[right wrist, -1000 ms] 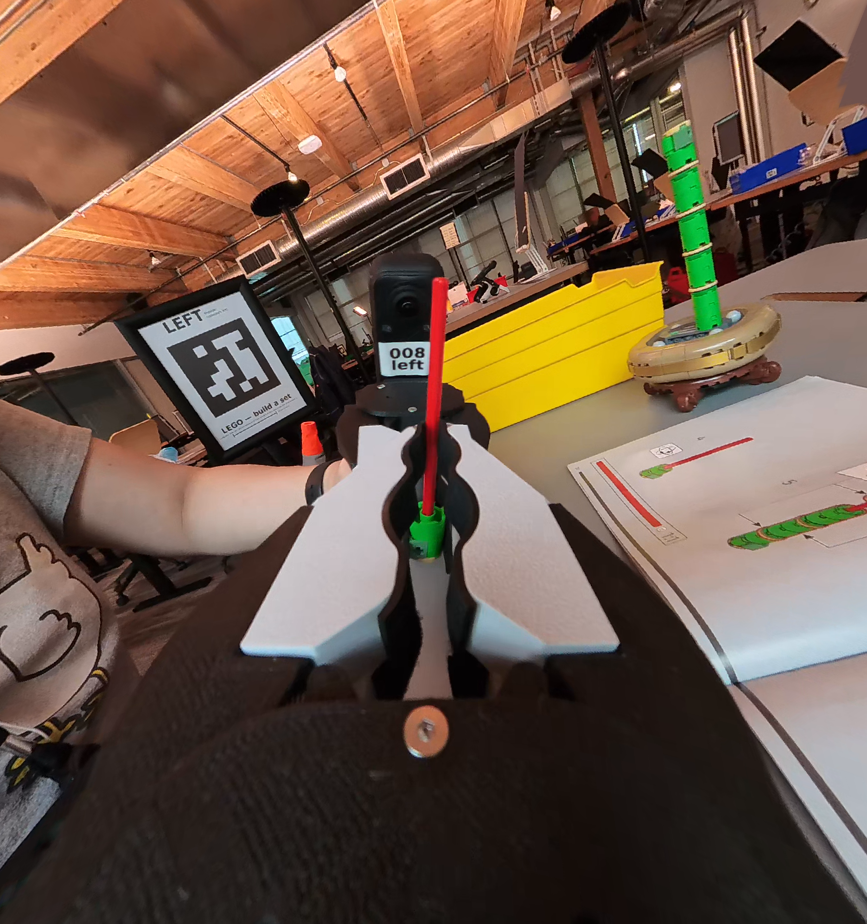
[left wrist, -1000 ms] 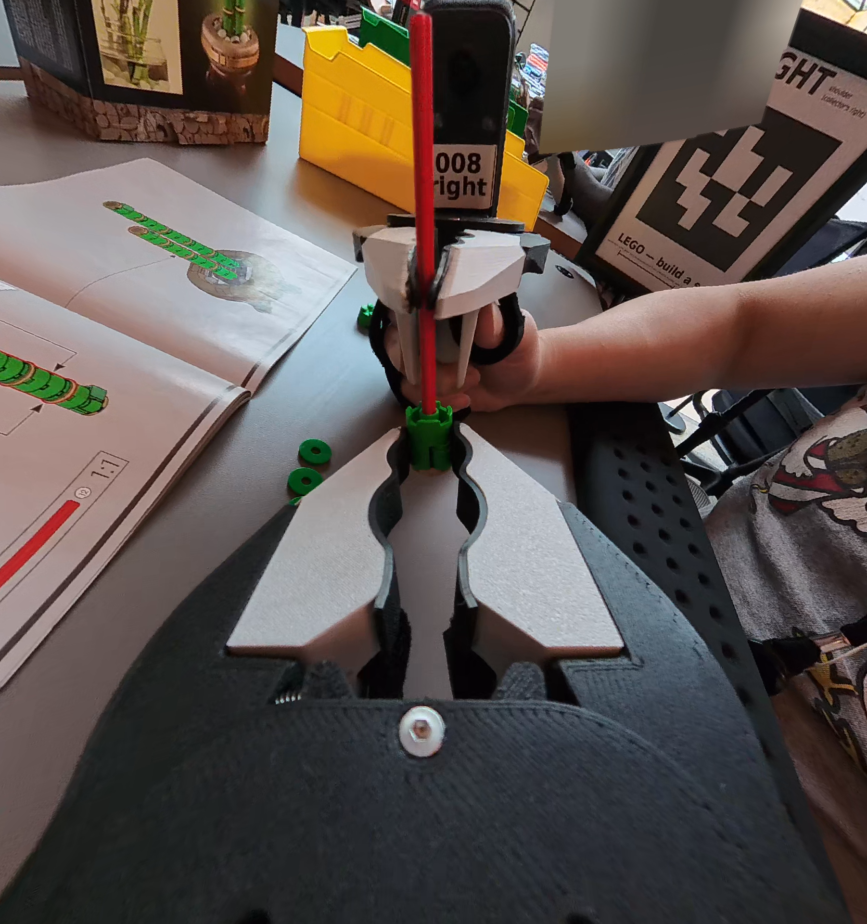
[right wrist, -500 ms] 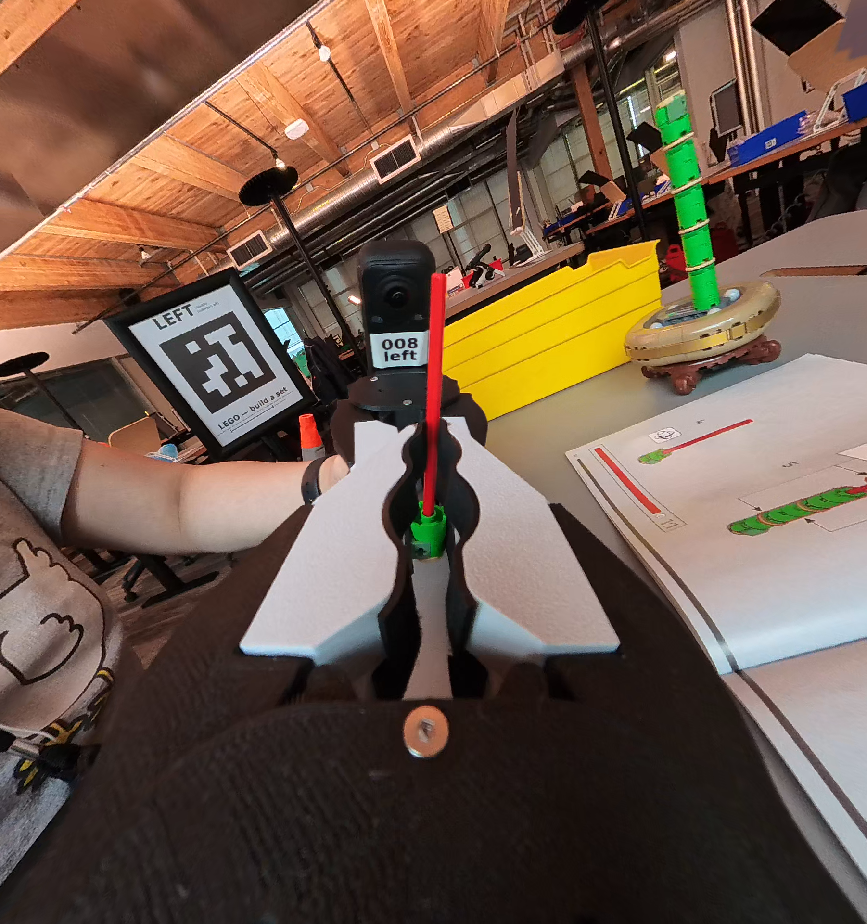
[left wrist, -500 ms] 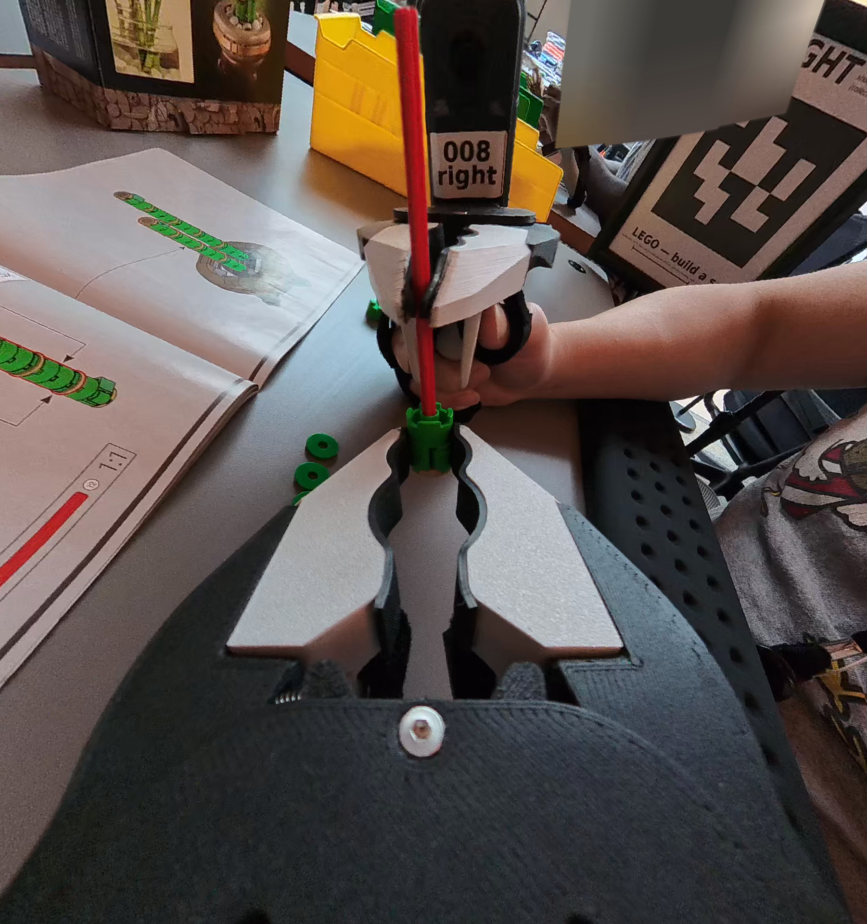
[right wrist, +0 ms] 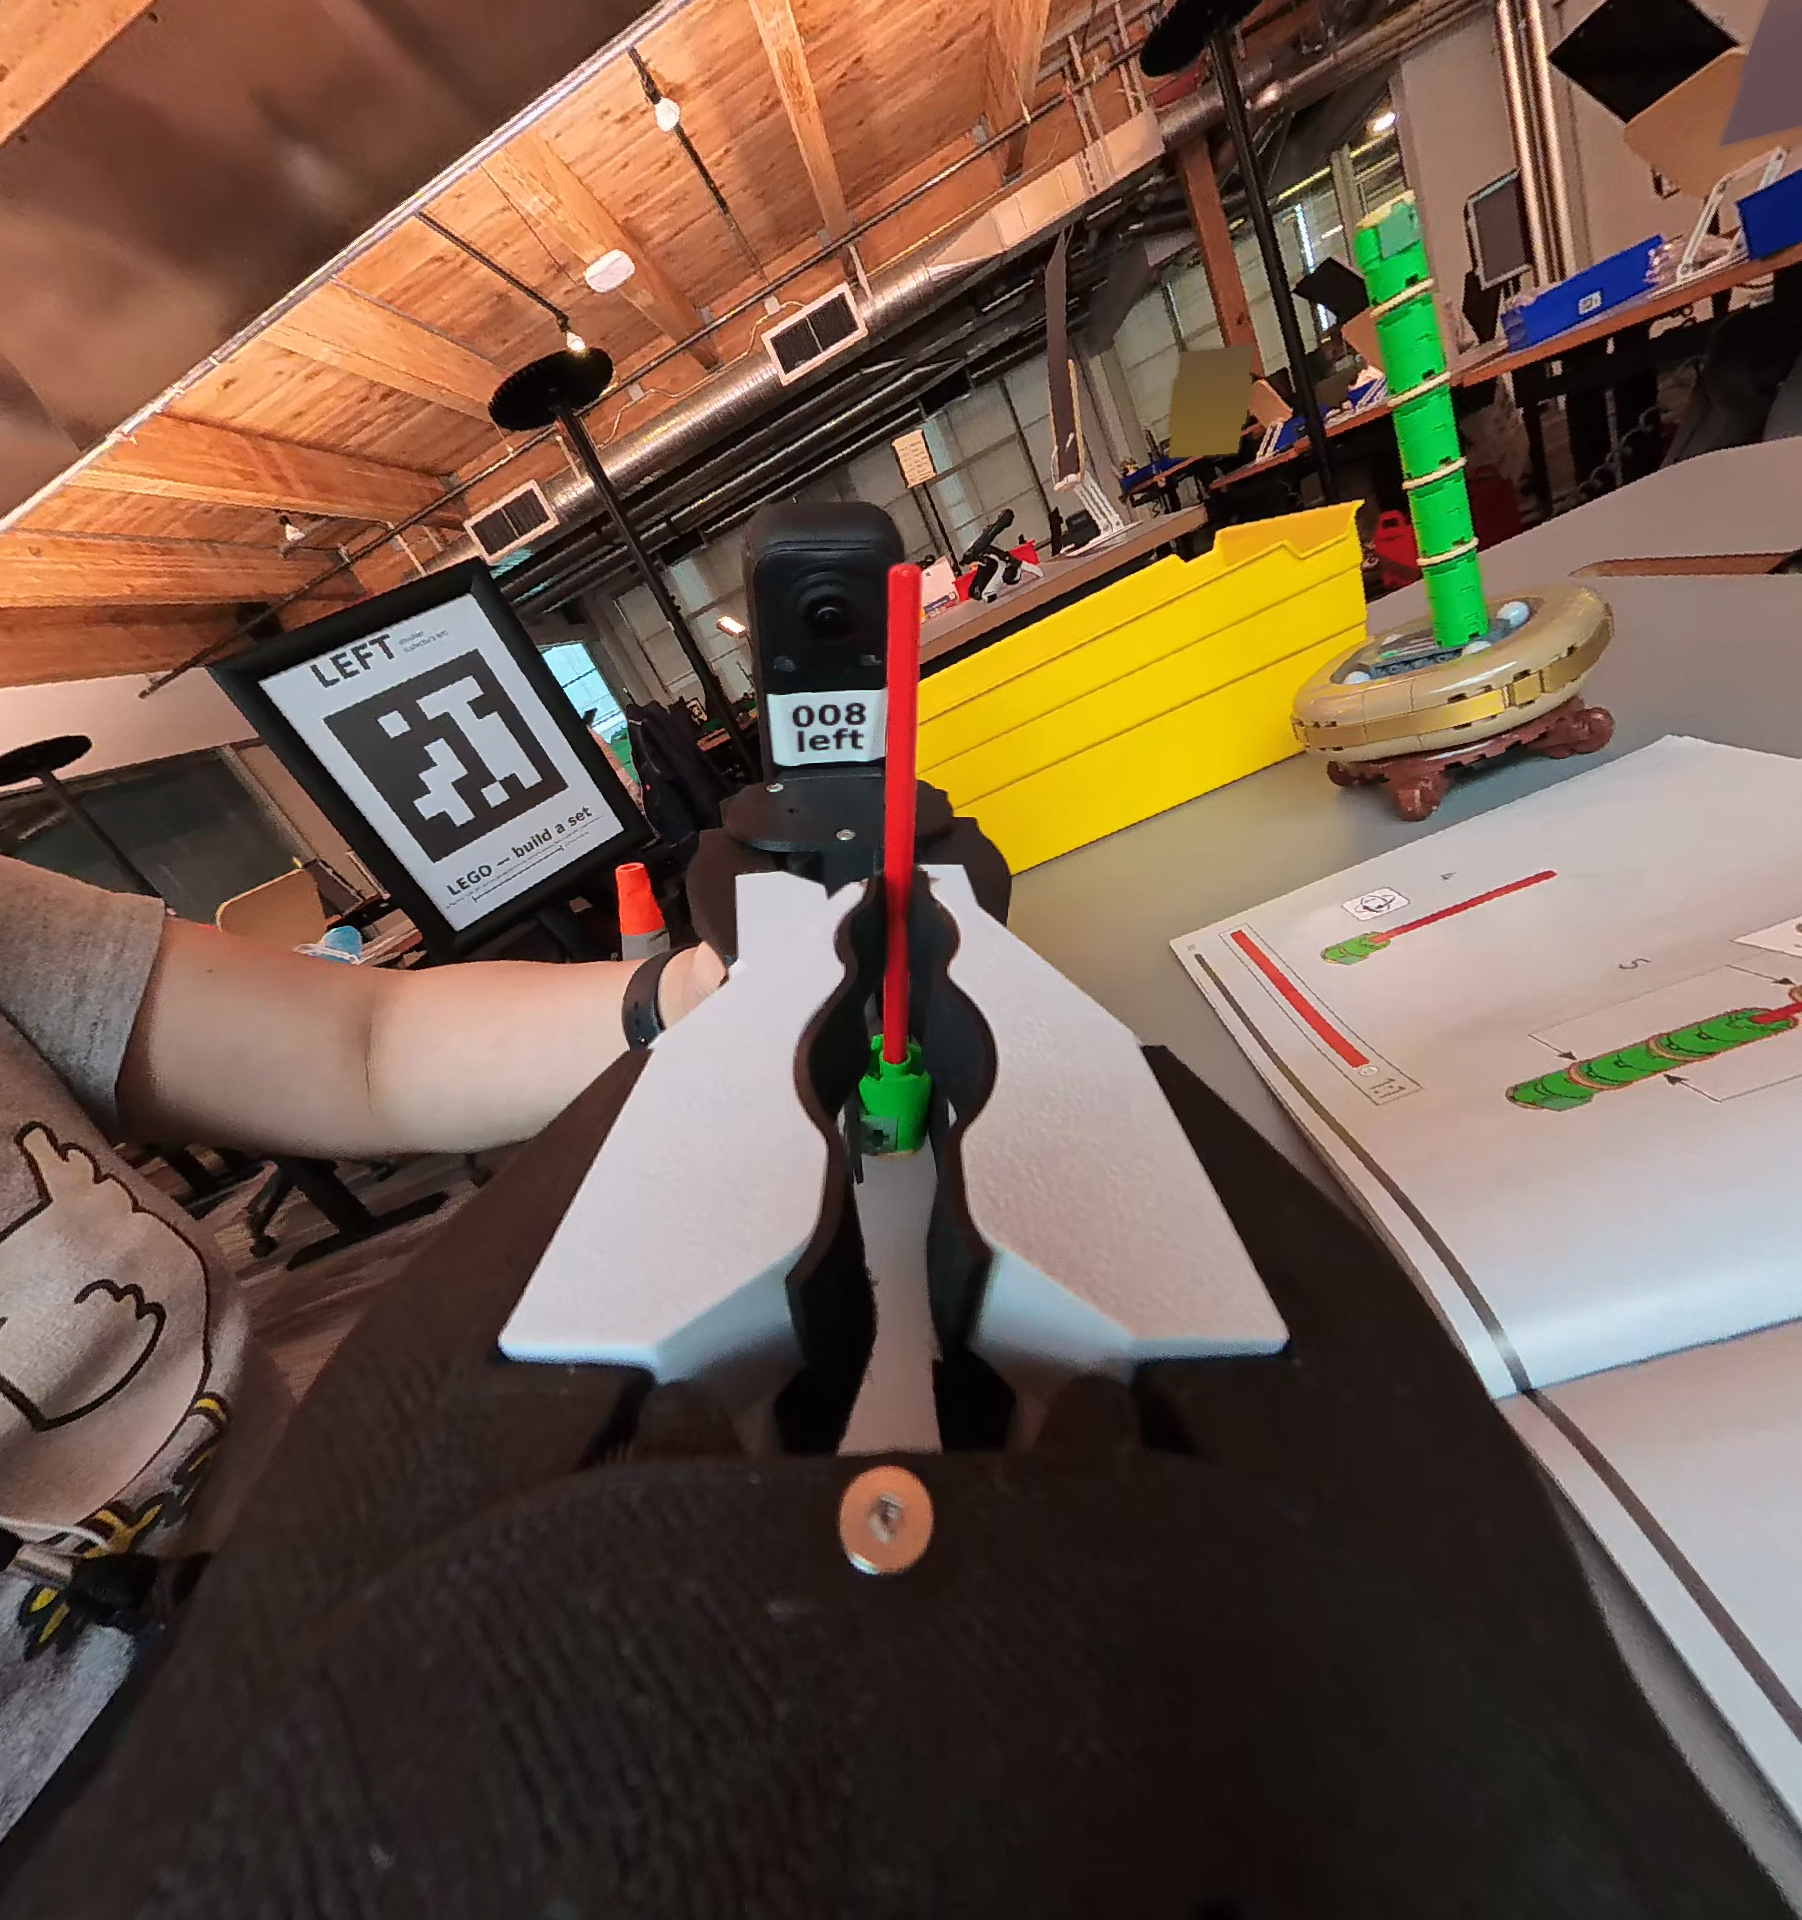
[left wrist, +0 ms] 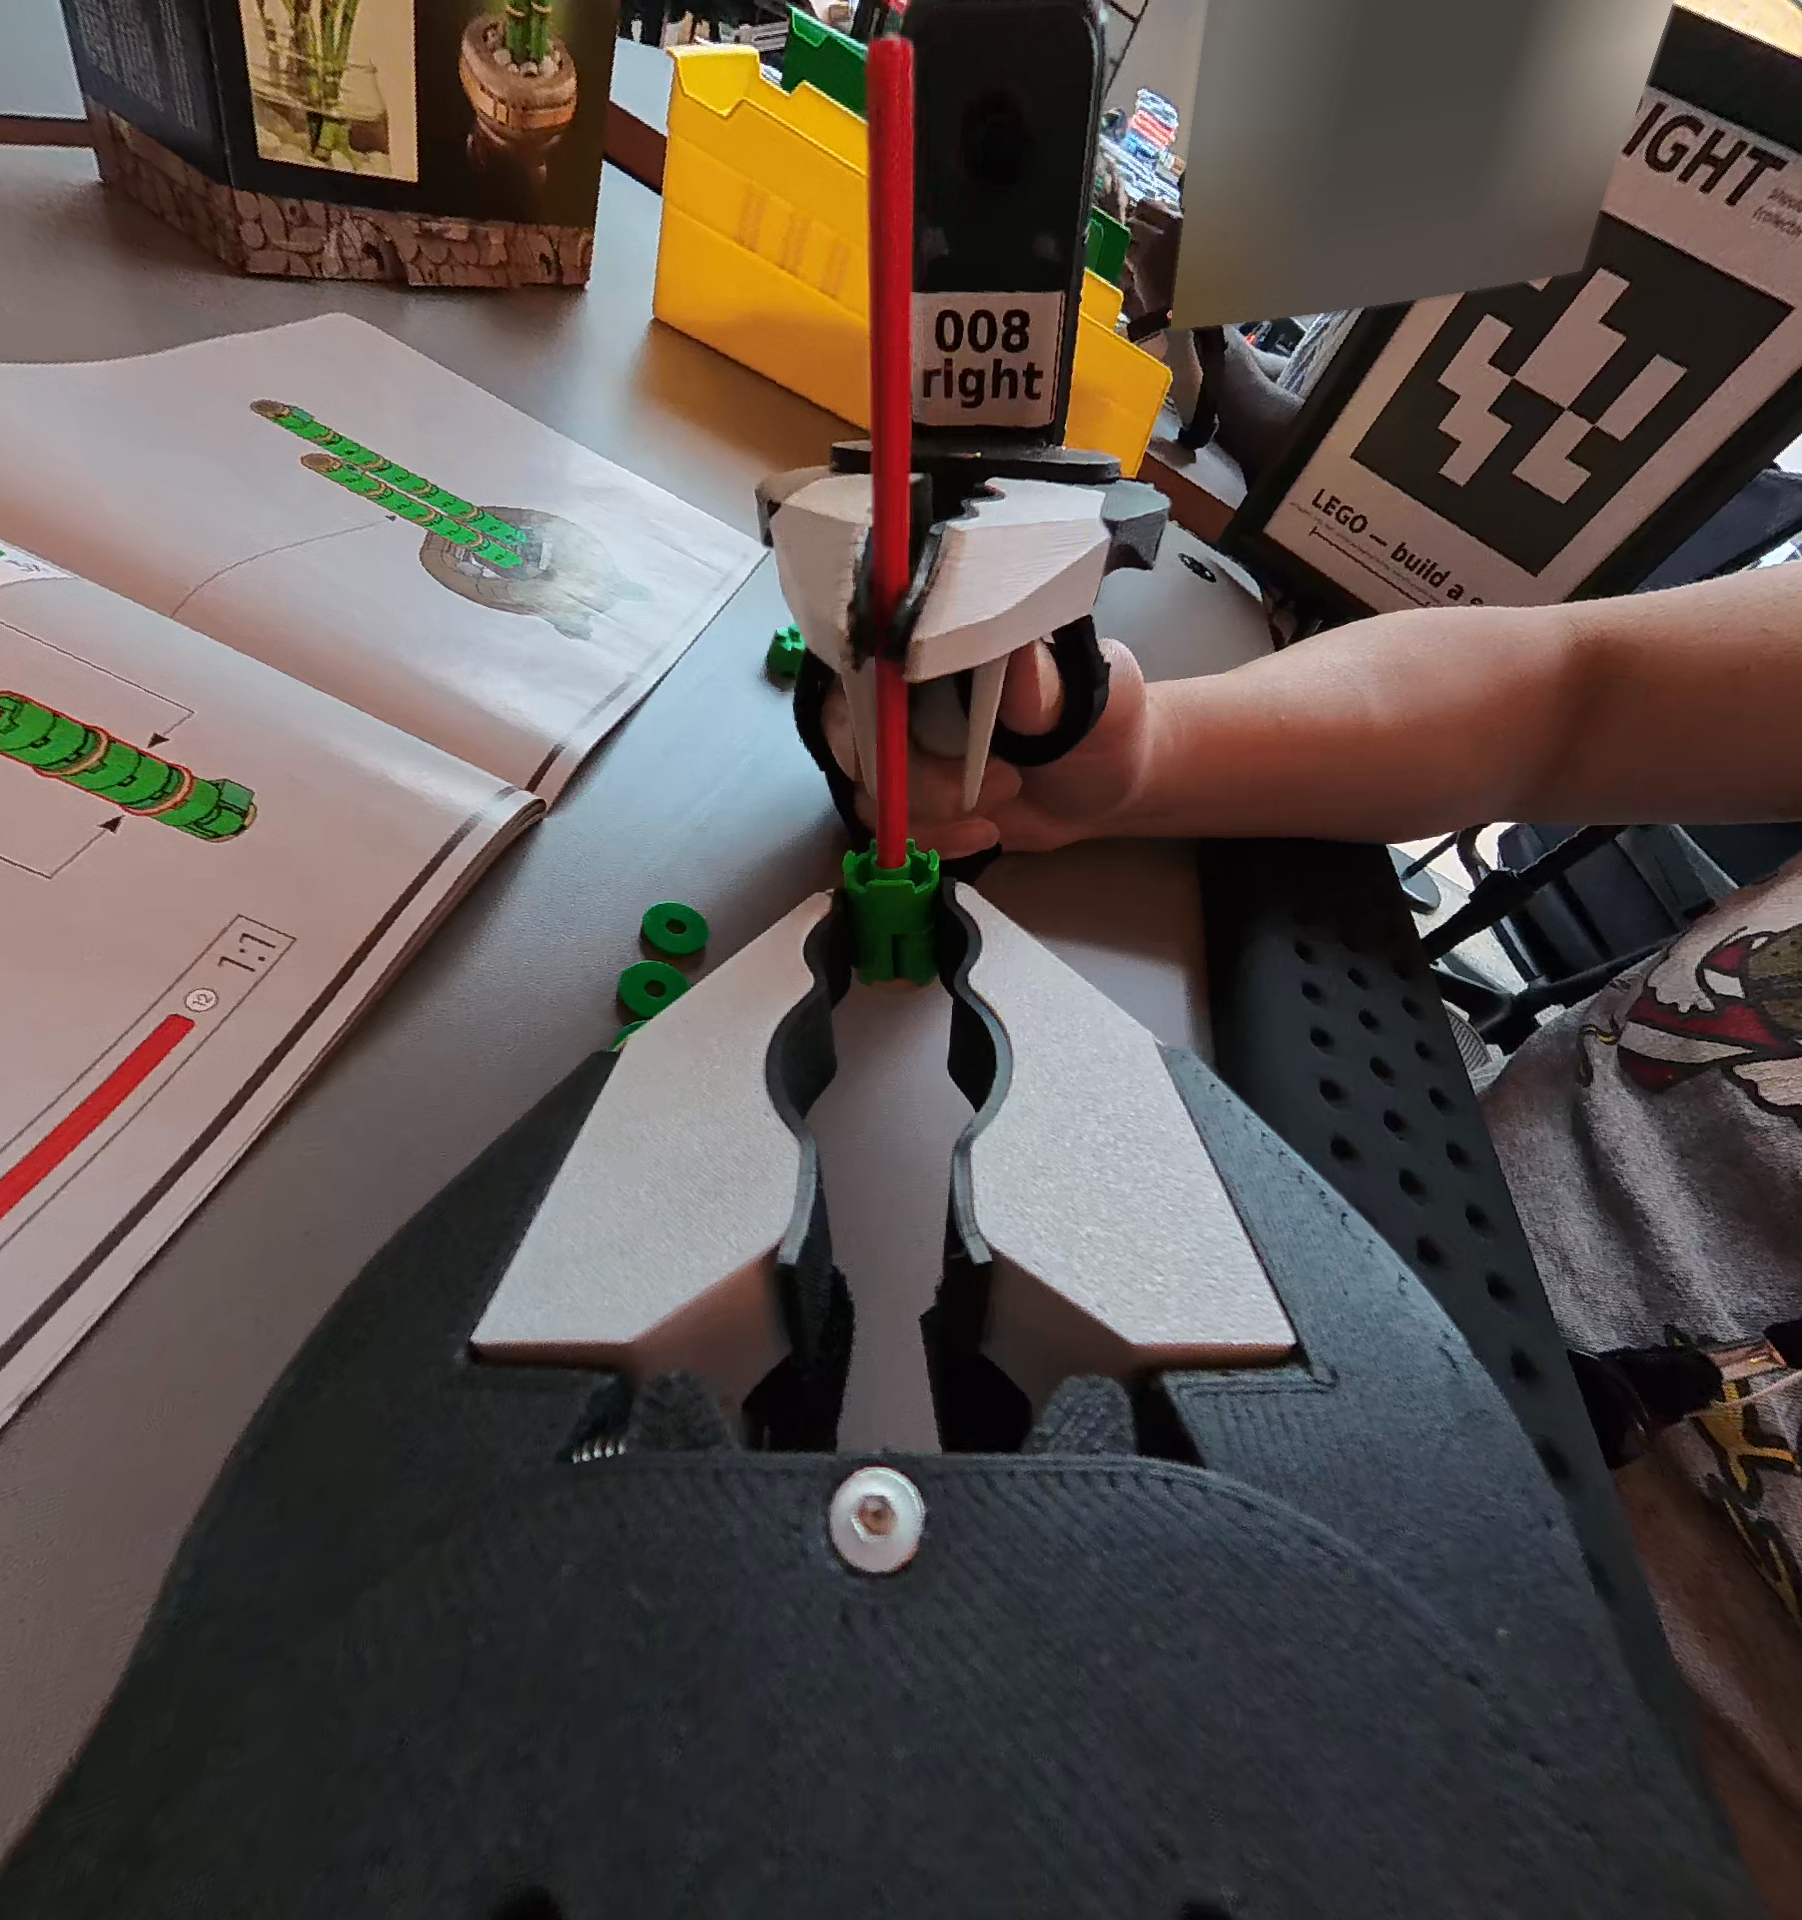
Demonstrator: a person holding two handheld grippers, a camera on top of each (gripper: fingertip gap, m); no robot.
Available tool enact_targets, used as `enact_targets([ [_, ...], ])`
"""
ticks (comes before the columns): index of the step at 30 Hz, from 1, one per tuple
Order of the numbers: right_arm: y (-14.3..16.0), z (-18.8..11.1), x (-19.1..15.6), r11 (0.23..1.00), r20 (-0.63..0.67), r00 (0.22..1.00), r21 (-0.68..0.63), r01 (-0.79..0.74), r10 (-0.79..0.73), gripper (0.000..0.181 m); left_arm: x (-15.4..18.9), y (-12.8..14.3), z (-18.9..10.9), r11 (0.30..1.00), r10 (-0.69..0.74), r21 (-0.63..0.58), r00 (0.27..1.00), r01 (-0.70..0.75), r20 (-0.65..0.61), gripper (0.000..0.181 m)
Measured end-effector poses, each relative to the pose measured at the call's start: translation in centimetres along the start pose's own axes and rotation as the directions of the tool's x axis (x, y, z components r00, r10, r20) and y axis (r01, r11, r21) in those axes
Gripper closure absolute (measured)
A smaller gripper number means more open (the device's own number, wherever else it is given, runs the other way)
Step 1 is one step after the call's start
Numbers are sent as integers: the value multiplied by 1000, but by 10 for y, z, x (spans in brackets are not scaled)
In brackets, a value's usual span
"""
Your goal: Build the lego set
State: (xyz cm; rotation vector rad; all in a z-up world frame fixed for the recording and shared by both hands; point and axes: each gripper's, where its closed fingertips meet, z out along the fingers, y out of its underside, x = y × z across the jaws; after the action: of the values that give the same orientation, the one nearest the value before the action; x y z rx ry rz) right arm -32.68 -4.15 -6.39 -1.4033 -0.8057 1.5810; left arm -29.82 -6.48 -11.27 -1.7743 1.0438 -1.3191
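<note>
My left gripper (left wrist: 889, 920) is shut on a small green cylindrical piece (left wrist: 889, 925) just above the table. A long red axle (left wrist: 889, 416) stands upright in that piece. My right gripper (left wrist: 884, 634) faces the left one and is shut on the axle about halfway up. In the right wrist view my right gripper (right wrist: 889, 896) pinches the red axle (right wrist: 899, 748). The green piece (right wrist: 892, 1101) shows through the gap between its fingers. The left gripper's fingertips are hidden there.
An open instruction booklet (left wrist: 284, 582) lies to the left, and shows in the right wrist view (right wrist: 1603, 1091). Two green rings (left wrist: 673, 930) and a small green piece (left wrist: 788, 655) lie on the table. A yellow bin (left wrist: 762, 260), the set's box (left wrist: 357, 135) and a green-stalk model on a tan base (right wrist: 1448, 675) stand behind.
Both grips are unchanged. The axle's top swayed slightly left and then back to the right. Nothing else moved.
</note>
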Motion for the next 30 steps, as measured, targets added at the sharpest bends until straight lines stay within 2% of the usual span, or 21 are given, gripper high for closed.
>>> enact_targets([
  [23,10,4,2,995,14,997,-65,-81,82,178,-2,3,1,1000,0,-27,1000,0,5,167],
  [26,7,3,6,993,9,994,-48,-107,108,179,-3,3,2,999,-24,-29,1000,24,2,167],
  [30,0,0,11,993,-2,993,-2,-119,119,179,-5,-4,-1,996,-82,28,996,83,-21,166],
])
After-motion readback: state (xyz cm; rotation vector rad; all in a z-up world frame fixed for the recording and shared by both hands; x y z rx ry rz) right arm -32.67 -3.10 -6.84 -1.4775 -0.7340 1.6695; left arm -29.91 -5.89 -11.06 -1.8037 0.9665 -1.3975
